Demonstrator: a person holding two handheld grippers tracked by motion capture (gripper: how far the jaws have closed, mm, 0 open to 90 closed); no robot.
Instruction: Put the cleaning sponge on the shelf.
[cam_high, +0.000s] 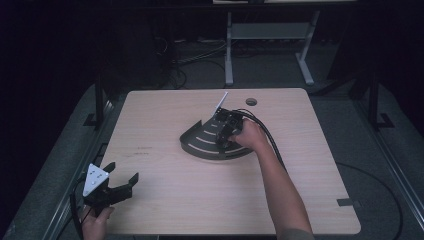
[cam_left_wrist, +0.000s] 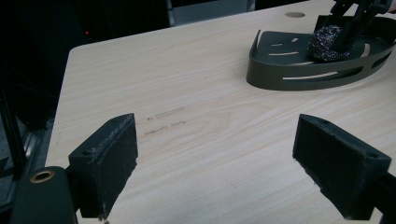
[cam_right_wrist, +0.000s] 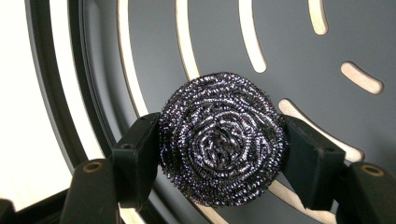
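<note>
A dark grey slotted corner tray (cam_high: 202, 142) lies on the wooden table (cam_high: 165, 200) a little right of centre. Inside it my right gripper (cam_high: 225, 131) points down, shut on a round steel-wool scourer (cam_right_wrist: 222, 144); both pads (cam_right_wrist: 137, 154) press its sides over the tray floor (cam_right_wrist: 289, 60). The left gripper view shows that scourer (cam_left_wrist: 329, 43) in the tray (cam_left_wrist: 289, 74) under the right gripper (cam_left_wrist: 355, 18). My left gripper (cam_high: 122, 171) hovers at the table's front left corner, open, with bare wood between its pads (cam_left_wrist: 112, 158).
A thin white flat piece (cam_high: 220, 104) stands up at the tray's far edge. A round cable hole (cam_high: 251, 101) sits near the table's back edge. Beyond the table, cables lie on the floor and another desk's white legs (cam_high: 229, 50) stand.
</note>
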